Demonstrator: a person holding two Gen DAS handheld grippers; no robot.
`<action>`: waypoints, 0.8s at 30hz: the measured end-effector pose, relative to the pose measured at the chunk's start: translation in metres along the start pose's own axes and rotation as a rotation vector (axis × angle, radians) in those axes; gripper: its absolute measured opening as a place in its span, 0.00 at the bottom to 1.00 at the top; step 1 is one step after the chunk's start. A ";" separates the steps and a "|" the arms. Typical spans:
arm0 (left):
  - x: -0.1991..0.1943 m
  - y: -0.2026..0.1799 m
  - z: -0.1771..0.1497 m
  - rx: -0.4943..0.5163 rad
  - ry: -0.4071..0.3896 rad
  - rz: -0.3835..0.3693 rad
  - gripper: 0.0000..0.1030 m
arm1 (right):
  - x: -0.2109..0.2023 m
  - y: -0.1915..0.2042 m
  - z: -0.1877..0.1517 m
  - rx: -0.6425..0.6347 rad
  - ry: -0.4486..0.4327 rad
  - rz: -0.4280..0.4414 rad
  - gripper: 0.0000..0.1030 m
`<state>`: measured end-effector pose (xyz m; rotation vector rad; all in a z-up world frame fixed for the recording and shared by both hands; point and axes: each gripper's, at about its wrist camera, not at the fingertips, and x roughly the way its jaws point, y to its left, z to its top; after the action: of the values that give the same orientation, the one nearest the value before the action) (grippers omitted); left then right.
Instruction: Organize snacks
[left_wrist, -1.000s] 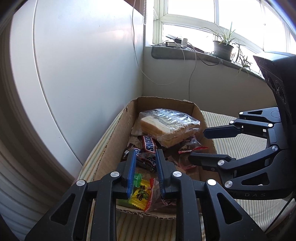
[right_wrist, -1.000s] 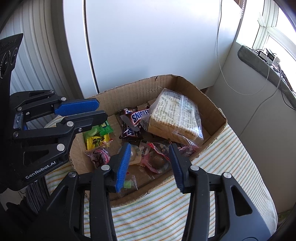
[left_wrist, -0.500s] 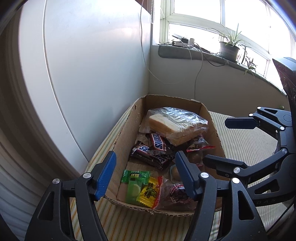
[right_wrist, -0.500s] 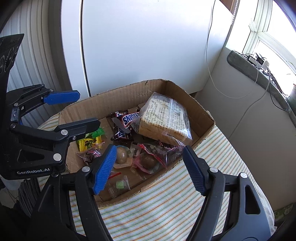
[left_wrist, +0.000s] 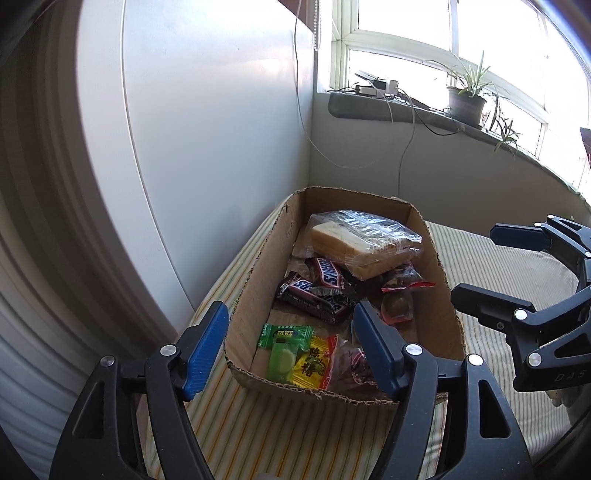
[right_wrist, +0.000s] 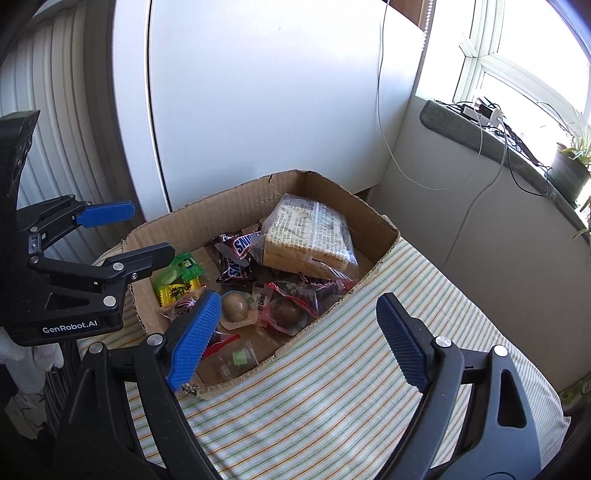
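A cardboard box (left_wrist: 243, 314) (right_wrist: 221, 210) sits on a striped cloth (left_wrist: 295, 435) and holds the snacks. At its far end lies bagged bread (left_wrist: 354, 251) (right_wrist: 306, 236), with Snickers bars (left_wrist: 317, 291) (right_wrist: 236, 254) in front of it. Green (left_wrist: 284, 343) and yellow (left_wrist: 314, 365) sweets lie at the near end, and red-wrapped packs (left_wrist: 399, 295) and a round brown snack (right_wrist: 236, 308) along one side. My left gripper (left_wrist: 289, 310) (right_wrist: 151, 230) hovers over the box's near end, jaws opening, nothing between them. My right gripper (right_wrist: 298, 297) (left_wrist: 476, 262) hangs beside the box, jaws opening wide, empty.
A white cabinet front (right_wrist: 258, 92) stands close behind the box. In the corner, a windowsill (left_wrist: 406, 110) carries a power strip and a potted plant (left_wrist: 465, 99), with cables hanging down the wall. Striped cloth (right_wrist: 351, 369) stretches to the right of the box.
Both grippers went from narrow to wide. The left one drew back from the green and yellow sweets, which stay in the box. The right one pulled back and up slightly.
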<state>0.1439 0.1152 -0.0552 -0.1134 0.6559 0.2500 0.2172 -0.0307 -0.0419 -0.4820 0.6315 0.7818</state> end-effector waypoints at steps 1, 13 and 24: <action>-0.002 -0.001 -0.001 -0.003 -0.004 -0.001 0.69 | -0.004 0.001 0.000 0.004 -0.012 -0.003 0.88; -0.050 -0.006 -0.011 -0.063 -0.101 0.036 0.79 | -0.051 0.004 -0.004 0.071 -0.140 -0.088 0.99; -0.068 -0.013 -0.020 -0.071 -0.111 0.033 0.80 | -0.070 0.008 -0.017 0.093 -0.170 -0.109 1.00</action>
<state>0.0837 0.0864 -0.0283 -0.1562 0.5389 0.3092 0.1672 -0.0709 -0.0078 -0.3573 0.4777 0.6789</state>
